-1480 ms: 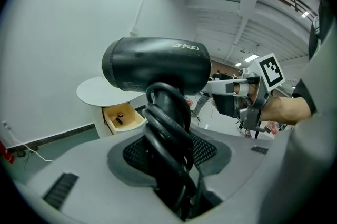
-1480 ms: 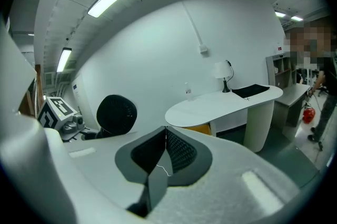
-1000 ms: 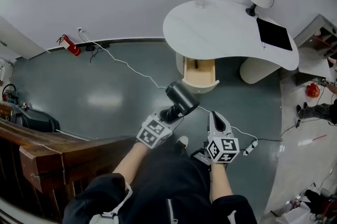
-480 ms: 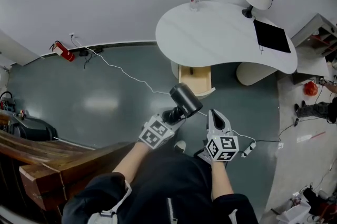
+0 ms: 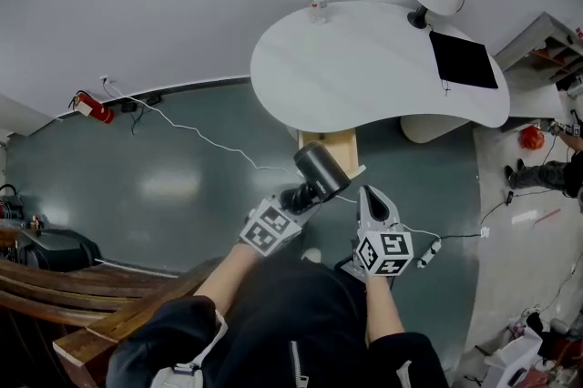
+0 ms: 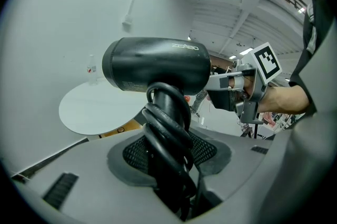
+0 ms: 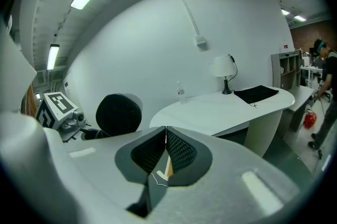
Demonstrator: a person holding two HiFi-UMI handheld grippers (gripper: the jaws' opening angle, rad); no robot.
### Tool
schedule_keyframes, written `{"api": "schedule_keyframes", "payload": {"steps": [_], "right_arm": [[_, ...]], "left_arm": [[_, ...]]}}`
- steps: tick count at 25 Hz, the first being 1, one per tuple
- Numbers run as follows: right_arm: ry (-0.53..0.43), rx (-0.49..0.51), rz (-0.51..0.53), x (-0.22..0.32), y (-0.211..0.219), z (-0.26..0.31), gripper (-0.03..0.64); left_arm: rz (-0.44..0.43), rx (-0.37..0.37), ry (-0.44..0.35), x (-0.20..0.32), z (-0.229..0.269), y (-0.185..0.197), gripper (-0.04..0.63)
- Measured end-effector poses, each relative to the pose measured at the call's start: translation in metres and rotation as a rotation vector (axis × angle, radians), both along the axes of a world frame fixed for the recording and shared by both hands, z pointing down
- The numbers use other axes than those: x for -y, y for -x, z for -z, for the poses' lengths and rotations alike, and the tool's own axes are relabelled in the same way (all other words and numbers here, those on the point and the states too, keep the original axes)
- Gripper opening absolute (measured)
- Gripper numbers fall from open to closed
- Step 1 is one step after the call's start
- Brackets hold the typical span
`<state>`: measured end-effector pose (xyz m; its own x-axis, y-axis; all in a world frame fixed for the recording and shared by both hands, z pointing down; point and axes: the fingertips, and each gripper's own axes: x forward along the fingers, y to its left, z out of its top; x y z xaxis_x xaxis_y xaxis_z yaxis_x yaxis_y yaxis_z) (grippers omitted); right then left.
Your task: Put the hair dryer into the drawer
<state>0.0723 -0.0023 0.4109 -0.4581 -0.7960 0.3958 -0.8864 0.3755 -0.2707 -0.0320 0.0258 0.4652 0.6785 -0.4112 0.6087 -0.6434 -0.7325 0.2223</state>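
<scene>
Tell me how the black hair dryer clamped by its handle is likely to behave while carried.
The black hair dryer probably feels top-heavy: its bulky barrel sits above the handle, which the left gripper clamps low. It may tend to pivot in the grip. The black cord coiled round the handle looks floppy, though the textured pads likely limit slipping.

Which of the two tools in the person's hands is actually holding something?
The left tool: its jaws clamp the handle of the black hair dryer. The right tool is shut with nothing between its jaws.
</scene>
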Motion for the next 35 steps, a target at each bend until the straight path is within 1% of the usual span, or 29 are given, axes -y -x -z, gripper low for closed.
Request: {"api": "schedule_keyframes", "payload": {"steps": [9, 16, 19, 25, 35], "right_arm": [[0.008, -0.024, -0.032, 0.040, 0.008, 0.004, 0.005], [0.004, -0.026, -0.078, 0.059, 0.008, 0.005, 0.005], [0.009, -0.029, -0.091, 0.059, 0.003, 0.003, 0.005], [0.010, -0.025, -0.096, 0.062, -0.010, 0.001, 0.005], [0.023, -0.003, -0.065, 0.070, -0.021, -0.006, 0.005]], "left_arm": [[-0.060, 0.003, 0.014, 0.038, -0.007, 0.006, 0.187], [-0.116, 0.009, 0.019, 0.059, -0.017, 0.005, 0.187], [-0.133, 0.014, 0.026, 0.060, -0.019, 0.003, 0.187], [-0.135, 0.014, 0.033, 0.062, -0.023, -0.009, 0.187], [-0.128, 0.051, 0.027, 0.070, -0.028, -0.018, 0.187]]}}
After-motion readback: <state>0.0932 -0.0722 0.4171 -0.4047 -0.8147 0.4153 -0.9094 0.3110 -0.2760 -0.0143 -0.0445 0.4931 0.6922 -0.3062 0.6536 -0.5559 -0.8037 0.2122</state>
